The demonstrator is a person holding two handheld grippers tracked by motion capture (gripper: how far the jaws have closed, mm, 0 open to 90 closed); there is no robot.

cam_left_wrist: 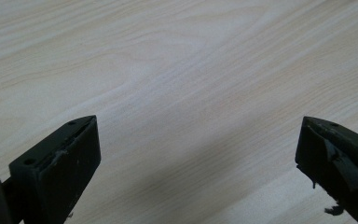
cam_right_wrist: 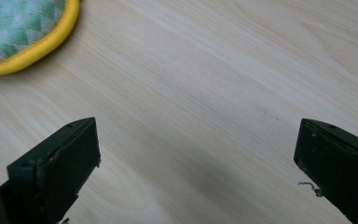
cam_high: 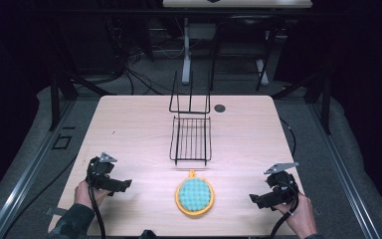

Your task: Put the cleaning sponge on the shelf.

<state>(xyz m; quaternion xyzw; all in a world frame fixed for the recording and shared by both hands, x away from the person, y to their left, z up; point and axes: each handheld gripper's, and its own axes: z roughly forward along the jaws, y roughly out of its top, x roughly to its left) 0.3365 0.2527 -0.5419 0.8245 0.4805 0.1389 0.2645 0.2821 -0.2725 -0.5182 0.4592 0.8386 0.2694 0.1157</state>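
Near edge: the left gripper (cam_high: 110,180) and right gripper (cam_high: 273,193), each in a hand, rest low over the table (cam_high: 129,129), jaws spread wide and empty, flanking a round green pad with a yellow rim (cam_high: 194,195) that lies flat between them, about equally near each, its small tab pointing away from the person. Beyond the pad stands a black wire rack (cam_high: 191,133), its long axis running away from the person, on pale wood-grain; past the far edge, dark floor, cables and another table's legs.

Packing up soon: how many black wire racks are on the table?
2: one upright black wire rack at the light wooden table's far edge, one flat black wire rack just nearer, beyond the yellow-rimmed green pad.
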